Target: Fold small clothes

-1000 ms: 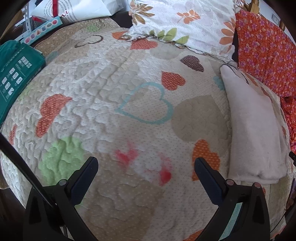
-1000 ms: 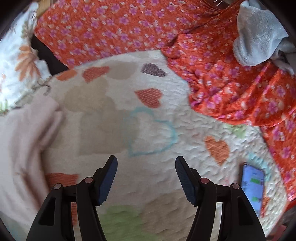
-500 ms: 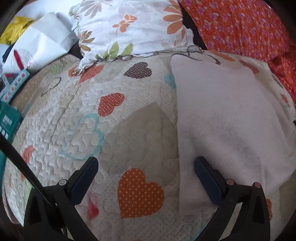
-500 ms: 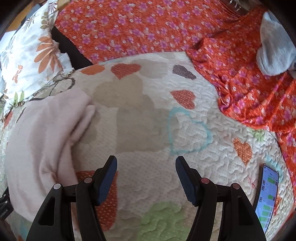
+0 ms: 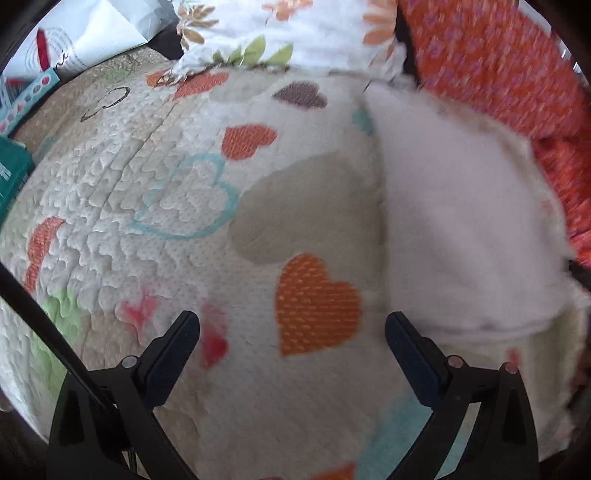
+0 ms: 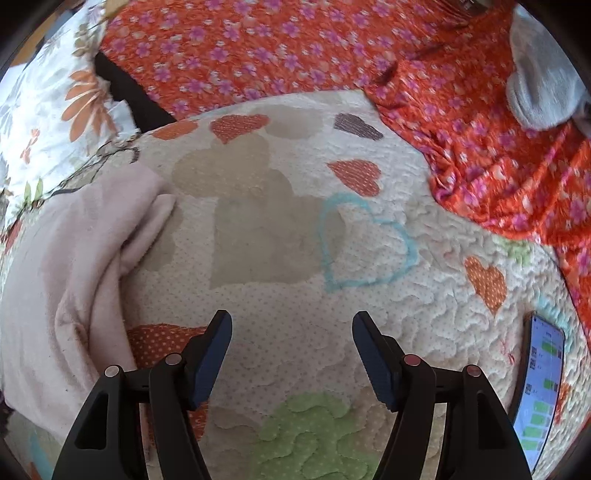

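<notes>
A pale pink folded garment [image 5: 465, 221] lies on the heart-patterned quilt [image 5: 177, 229], to the right in the left wrist view. It also shows in the right wrist view [image 6: 70, 280] at the left, with a rumpled fold along its right edge. My left gripper [image 5: 291, 332] is open and empty, above the quilt just left of the garment's near edge. My right gripper [image 6: 291, 332] is open and empty over bare quilt [image 6: 369, 295], to the right of the garment.
An orange floral cloth [image 6: 480, 155] covers the back and right. A grey sock-like item [image 6: 535, 88] lies on it. A lit phone [image 6: 541, 387] lies on the quilt at right. A floral pillow [image 5: 288, 33], a white paper bag [image 5: 85, 40] and a teal pack [image 5: 11, 173] border the left.
The left view swung right toward the garment, then partly back left; it is blurred. The right view shifted left, bringing the garment into sight. Both grippers stayed open.
</notes>
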